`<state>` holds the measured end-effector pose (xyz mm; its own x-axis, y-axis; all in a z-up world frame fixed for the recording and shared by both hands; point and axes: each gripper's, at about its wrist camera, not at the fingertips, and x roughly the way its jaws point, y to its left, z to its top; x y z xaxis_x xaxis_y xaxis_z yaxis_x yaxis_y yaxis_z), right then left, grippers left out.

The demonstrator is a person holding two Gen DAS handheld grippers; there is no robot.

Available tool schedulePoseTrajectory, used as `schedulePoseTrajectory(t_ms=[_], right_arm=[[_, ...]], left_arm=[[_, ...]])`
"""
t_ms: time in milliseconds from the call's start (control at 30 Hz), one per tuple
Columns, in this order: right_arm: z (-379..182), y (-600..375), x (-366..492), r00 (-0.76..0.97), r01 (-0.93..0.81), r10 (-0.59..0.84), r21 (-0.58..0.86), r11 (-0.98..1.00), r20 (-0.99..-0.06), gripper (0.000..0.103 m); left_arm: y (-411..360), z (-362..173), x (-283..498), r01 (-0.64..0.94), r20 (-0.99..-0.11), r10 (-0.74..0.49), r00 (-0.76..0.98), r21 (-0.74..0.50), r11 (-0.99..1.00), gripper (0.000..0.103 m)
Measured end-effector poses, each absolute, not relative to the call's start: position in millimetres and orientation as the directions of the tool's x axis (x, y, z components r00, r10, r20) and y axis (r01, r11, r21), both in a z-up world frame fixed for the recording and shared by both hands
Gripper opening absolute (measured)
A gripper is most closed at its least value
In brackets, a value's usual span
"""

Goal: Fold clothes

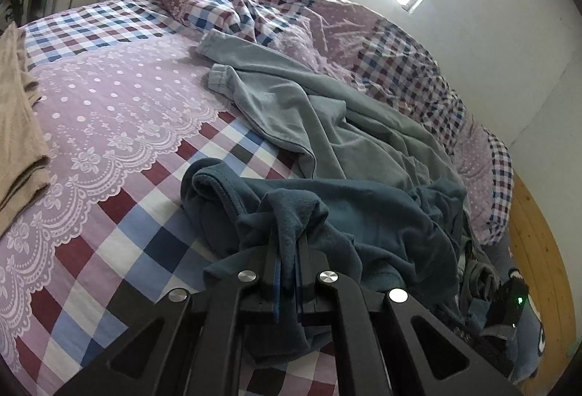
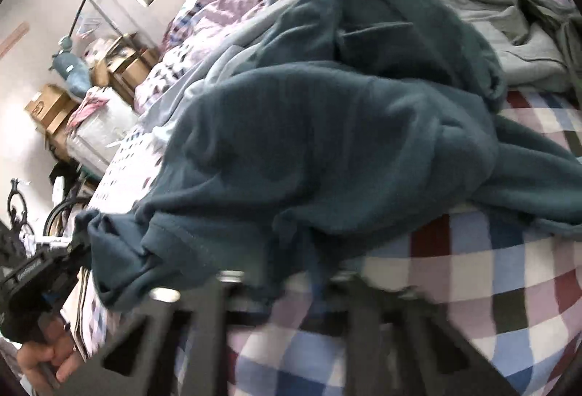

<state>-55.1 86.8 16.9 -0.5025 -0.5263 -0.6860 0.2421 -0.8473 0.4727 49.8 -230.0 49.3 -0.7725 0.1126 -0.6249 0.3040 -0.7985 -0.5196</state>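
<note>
Nearest in the left wrist view, the left gripper (image 1: pixel 287 250) has its jaws closed on a bunched fold of the teal top (image 1: pixel 345 214), the cloth pinched between the fingers and rising in a peak above them. The right gripper (image 2: pixel 291 286) is badly blurred; its jaws seem to meet the hem of the same top, but whether they are closed on it I cannot tell. In that view the left gripper also shows at the lower left, cloth in its tip, held by a hand (image 2: pixel 47 363).

The top lies crumpled near the edge of the bed (image 1: pixel 120 221) — rumpled, not flat, no clean fold line to be seen. Just behind it, and partly under it, the grey garment (image 1: pixel 327 112) sprawls loose with its cuffs toward the pillows. At the far left edge a tan cloth (image 1: pixel 18 126) lies flat in layers — it looks folded.

So, by my judgement, two pieces are left unfolded and one is perhaps done.
</note>
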Motion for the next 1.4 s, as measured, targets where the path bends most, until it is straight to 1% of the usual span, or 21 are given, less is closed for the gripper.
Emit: schedulePoseTrajectory(t_ms=[100, 233, 333, 367, 400, 467, 633, 767, 833, 867, 900, 933, 967, 1000, 1033, 1067, 1100, 1167, 1267, 1400], right_arm=[[32.6, 101.4, -54.1, -0.585, 0.228, -0.491, 0.45, -0.863, -0.645, 0.0], [58.9, 132.2, -54.7, -0.681, 0.189, -0.452, 0.458, -0.869, -0.576, 0.0], [63.9, 148.4, -61.7, -0.667, 0.182, -0.485, 0.507, -0.843, -0.566, 0.0], [62.2, 147.0, -64.0, -0.644, 0.201, -0.508, 0.513, -0.834, -0.572, 0.0], [60.4, 140.2, -64.8, -0.621, 0.23, -0.527, 0.508, -0.83, -0.58, 0.003], [57.3, 123.7, -62.8, -0.585, 0.281, -0.558, 0.499, -0.82, -0.588, 0.003], [44.3, 80.3, -51.7, -0.494, 0.4, -0.597, 0.445, -0.802, -0.632, 0.004], [34.4, 61.6, -43.7, -0.461, 0.443, -0.568, 0.378, -0.813, -0.682, 0.004], [32.2, 56.6, -40.7, -0.463, 0.456, -0.542, 0.336, -0.824, -0.701, 0.004], [33.4, 53.7, -38.8, -0.468, 0.471, -0.533, 0.311, -0.825, -0.705, 0.005], [35.6, 49.5, -35.7, -0.476, 0.494, -0.525, 0.28, -0.823, -0.706, 0.007], [38.9, 44.2, -31.3, -0.487, 0.522, -0.519, 0.242, -0.818, -0.703, 0.009], [41.8, 39.2, -27.4, -0.497, 0.547, -0.517, 0.21, -0.81, -0.697, 0.02], [44.6, 34.0, -21.9, -0.506, 0.576, -0.523, 0.183, -0.797, -0.686, 0.037], [47.0, 29.5, -16.3, -0.512, 0.602, -0.533, 0.162, -0.782, -0.673, 0.043], [48.1, 25.2, -12.5, -0.517, 0.616, -0.536, 0.145, -0.774, -0.667, 0.047], [48.5, 20.0, -9.0, -0.521, 0.628, -0.536, 0.126, -0.768, -0.665, 0.047], [48.2, 11.1, -2.9, -0.527, 0.648, -0.532, 0.092, -0.756, -0.662, 0.047], [43.6, 4.3, 0.4, -0.531, 0.657, -0.515, 0.058, -0.752, -0.673, 0.047], [41.6, -2.4, 0.9, -0.54, 0.657, -0.501, 0.032, -0.753, -0.676, 0.047]], left_arm=[[-234.2, 49.1, 49.0, 0.291, -0.629, 0.136, -0.765, -0.526, -0.799, 0.002], [-251.0, 51.0, 53.1, 0.315, -0.629, 0.114, -0.769, -0.527, -0.789, 0.003], [-271.3, 53.6, 60.6, 0.351, -0.615, 0.08, -0.784, -0.546, -0.761, 0.003], [-278.3, 54.6, 64.1, 0.364, -0.608, 0.067, -0.791, -0.556, -0.747, 0.003], [-283.3, 55.7, 68.0, 0.375, -0.598, 0.051, -0.8, -0.564, -0.735, 0.003], [-291.6, 60.5, 75.2, 0.393, -0.577, 0.008, -0.817, -0.567, -0.724, 0.003], [-300.8, 77.2, 85.5, 0.405, -0.532, -0.081, -0.843, -0.528, -0.747, 0.002], [-307.1, 93.5, 94.0, 0.421, -0.481, -0.162, -0.861, -0.496, -0.759, 0.002], [-309.4, 99.6, 102.7, 0.426, -0.438, -0.204, -0.875, -0.501, -0.753, 0.002], [-308.7, 98.3, 100.4, 0.426, -0.448, -0.197, -0.872, -0.496, -0.756, 0.002], [-308.0, 97.0, 98.2, 0.425, -0.458, -0.19, -0.869, -0.491, -0.76, 0.002], [-307.0, 94.6, 95.9, 0.419, -0.465, -0.176, -0.868, -0.494, -0.762, 0.002], [-305.9, 92.2, 93.6, 0.413, -0.471, -0.162, -0.867, -0.497, -0.763, 0.002], [-303.5, 90.8, 91.7, 0.403, -0.474, -0.147, -0.868, -0.501, -0.766, 0.002], [-301.0, 91.3, 90.6, 0.373, -0.463, -0.117, -0.879, -0.513, -0.773, 0.002], [-298.4, 92.0, 89.5, 0.343, -0.451, -0.087, -0.888, -0.525, -0.779, 0.002], [-295.9, 92.6, 88.3, 0.312, -0.438, -0.056, -0.897, -0.537, -0.784, 0.002], [-282.6, 96.4, 83.7, 0.143, -0.371, 0.109, -0.922, -0.59, -0.795, 0.002], [-252.0, 106.3, 77.0, -0.054, -0.325, 0.284, -0.902, -0.569, -0.821, 0.002], [-222.8, 114.4, 79.7, -0.241, -0.284, 0.465, -0.839, -0.572, -0.784, 0.002]])
